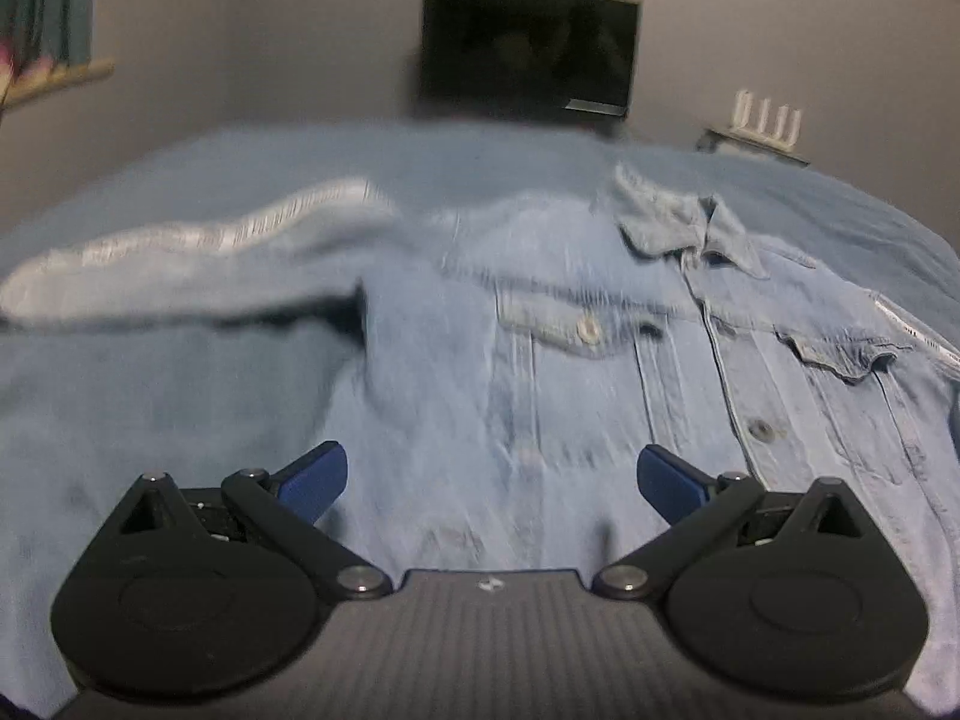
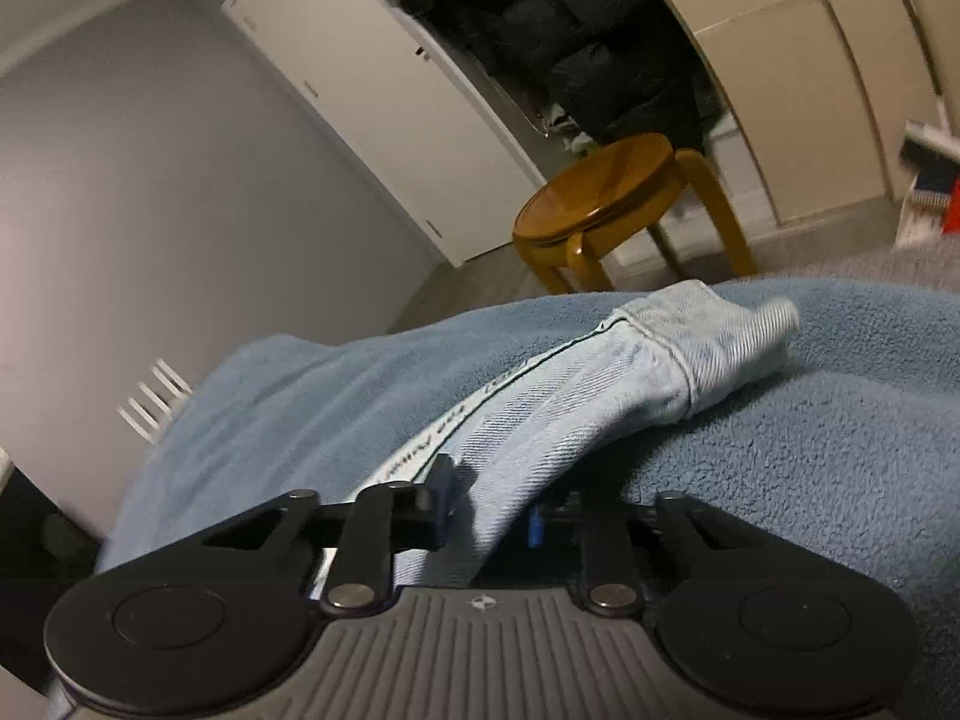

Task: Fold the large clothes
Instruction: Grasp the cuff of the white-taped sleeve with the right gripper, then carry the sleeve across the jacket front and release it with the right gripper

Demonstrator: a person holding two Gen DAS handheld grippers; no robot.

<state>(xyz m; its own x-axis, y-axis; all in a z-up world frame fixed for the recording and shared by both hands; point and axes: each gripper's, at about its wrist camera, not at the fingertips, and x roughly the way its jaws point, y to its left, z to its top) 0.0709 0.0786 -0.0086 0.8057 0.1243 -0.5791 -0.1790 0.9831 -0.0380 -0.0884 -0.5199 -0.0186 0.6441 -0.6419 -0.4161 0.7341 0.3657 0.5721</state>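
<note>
A light blue denim jacket (image 1: pixel 600 372) lies front up on a blue blanket (image 1: pixel 150 420), collar at the far right, one sleeve (image 1: pixel 198 264) stretched out to the left. My left gripper (image 1: pixel 492 480) is open and empty, hovering just above the jacket's lower front. In the right wrist view, my right gripper (image 2: pixel 489 510) is shut on the jacket's other sleeve (image 2: pixel 600 384), which runs away from the fingers to its cuff (image 2: pixel 738 330) on the blanket (image 2: pixel 810 450).
A dark wall-mounted screen (image 1: pixel 528 48) and a white router (image 1: pixel 768 126) are beyond the bed. A round wooden stool (image 2: pixel 606 198), a white door (image 2: pixel 372 102) and an open wardrobe with dark coats (image 2: pixel 600 48) stand past the bed edge.
</note>
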